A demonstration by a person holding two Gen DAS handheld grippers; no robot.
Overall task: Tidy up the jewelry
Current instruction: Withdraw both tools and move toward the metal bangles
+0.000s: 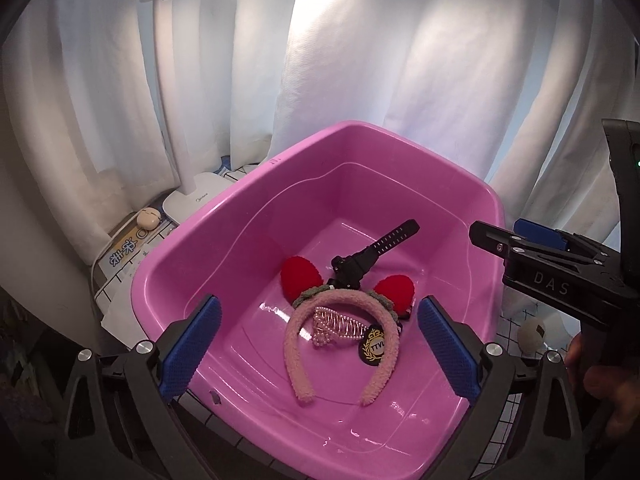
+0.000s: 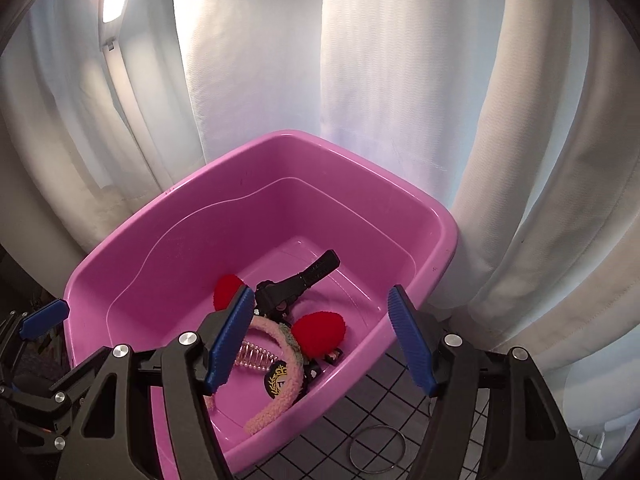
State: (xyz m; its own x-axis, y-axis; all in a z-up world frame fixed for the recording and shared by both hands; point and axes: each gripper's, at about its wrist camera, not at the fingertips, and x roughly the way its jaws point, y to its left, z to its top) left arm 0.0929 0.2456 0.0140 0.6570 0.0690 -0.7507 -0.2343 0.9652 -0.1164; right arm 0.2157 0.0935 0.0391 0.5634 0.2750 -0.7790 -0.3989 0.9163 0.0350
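A pink plastic tub [image 1: 224, 224] [image 2: 120, 264] holds a pink fluffy headband with red ears [image 1: 340, 308] [image 2: 280, 384], a pearl hair comb [image 1: 336, 326] [image 2: 256, 360] and a black watch [image 1: 372, 252] [image 2: 296, 280]. A round black and gold tag [image 1: 373, 347] [image 2: 279, 378] lies by the headband. My left gripper [image 1: 320, 356] is open and empty over the tub's near side. My right gripper [image 2: 324, 338] is open and empty over the tub's right front corner; it also shows in the left wrist view [image 1: 520, 244]. A thin metal bangle [image 2: 376, 448] lies on the grid mat outside the tub.
White curtains [image 1: 360, 60] hang close behind the tub. A white lamp base [image 1: 196, 196] and a small earbud case [image 1: 149, 216] stand at the left. A white egg-shaped object [image 1: 530, 334] lies right of the tub on the grid mat [image 2: 380, 392].
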